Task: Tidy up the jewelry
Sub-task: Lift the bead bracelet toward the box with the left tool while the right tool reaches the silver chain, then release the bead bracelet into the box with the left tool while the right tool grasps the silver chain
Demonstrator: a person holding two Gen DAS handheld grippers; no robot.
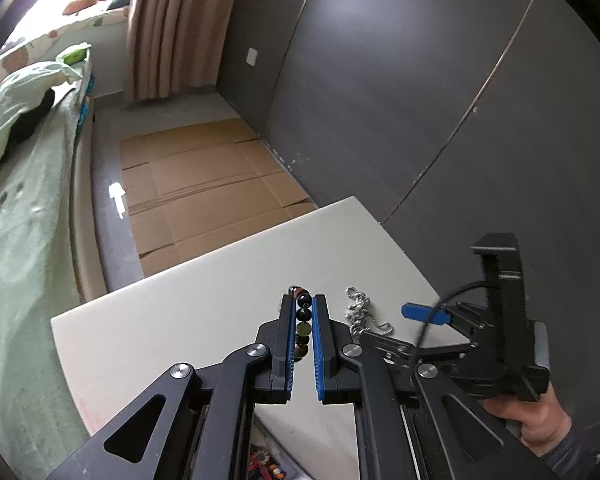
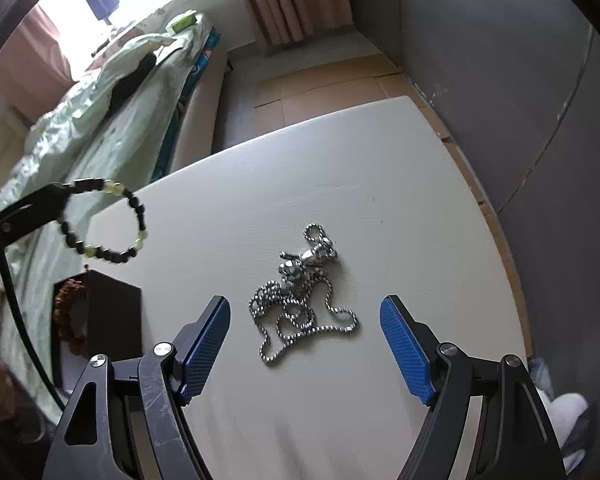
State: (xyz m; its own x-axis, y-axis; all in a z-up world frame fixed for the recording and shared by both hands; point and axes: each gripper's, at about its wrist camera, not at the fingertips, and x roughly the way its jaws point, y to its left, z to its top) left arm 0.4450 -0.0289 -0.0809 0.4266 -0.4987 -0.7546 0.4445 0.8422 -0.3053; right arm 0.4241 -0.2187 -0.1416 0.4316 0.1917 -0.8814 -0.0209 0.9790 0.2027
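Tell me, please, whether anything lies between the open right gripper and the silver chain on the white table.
Nothing visible does. The right gripper stands open directly over the silver chain, which lies alone on the bare white table. The beaded bracelet hangs in the left gripper, well aside.

On the table [image 2: 380, 184] the chain necklace [image 2: 306, 294] lies ahead of my right gripper [image 2: 305, 322], between its fingers. My left gripper [image 1: 303, 300] – off to the left – holds the bead bracelet [image 2: 104, 220] above the table's edge, the box [image 2: 112, 312] beneath it.

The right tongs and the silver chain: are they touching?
Apart. The right wrist view shows the right tongs open, with white table visible between each pad and the silver chain.
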